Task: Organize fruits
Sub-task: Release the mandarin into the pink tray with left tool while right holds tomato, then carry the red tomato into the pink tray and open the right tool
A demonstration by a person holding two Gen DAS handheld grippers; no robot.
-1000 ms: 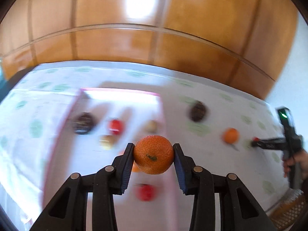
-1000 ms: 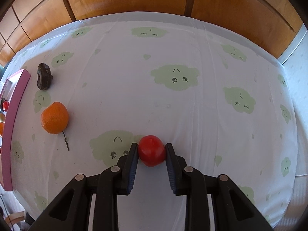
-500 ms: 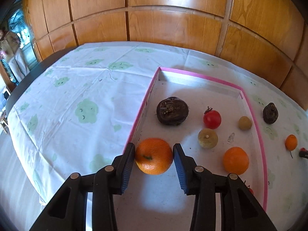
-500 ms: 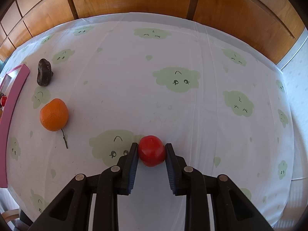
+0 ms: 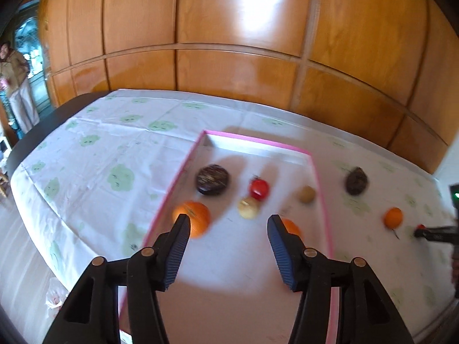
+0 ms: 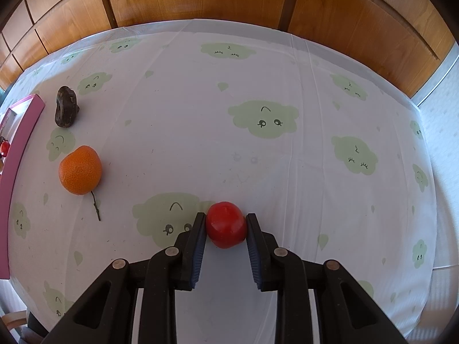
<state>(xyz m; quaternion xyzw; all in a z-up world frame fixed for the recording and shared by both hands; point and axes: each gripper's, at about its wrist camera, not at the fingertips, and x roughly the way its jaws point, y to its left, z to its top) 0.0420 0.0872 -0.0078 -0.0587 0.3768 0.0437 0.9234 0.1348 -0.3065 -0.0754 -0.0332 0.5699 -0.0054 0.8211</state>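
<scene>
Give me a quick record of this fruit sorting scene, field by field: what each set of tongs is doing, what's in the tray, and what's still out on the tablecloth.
left tongs: jaws opening, nothing between them, above the tray
right tongs: shut on red fruit, low over the tablecloth
pink tray: two oranges, dark round fruit, small red fruit, two pale round fruits
nearest released orange: resting in tray by its left rim
still on cloth: loose orange with a twig beside it, dark wrinkled fruit

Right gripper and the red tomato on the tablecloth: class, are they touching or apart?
Touching. In the right wrist view, the right gripper has both jaws pressed against opposite sides of the red tomato, with no gap showing.
</scene>
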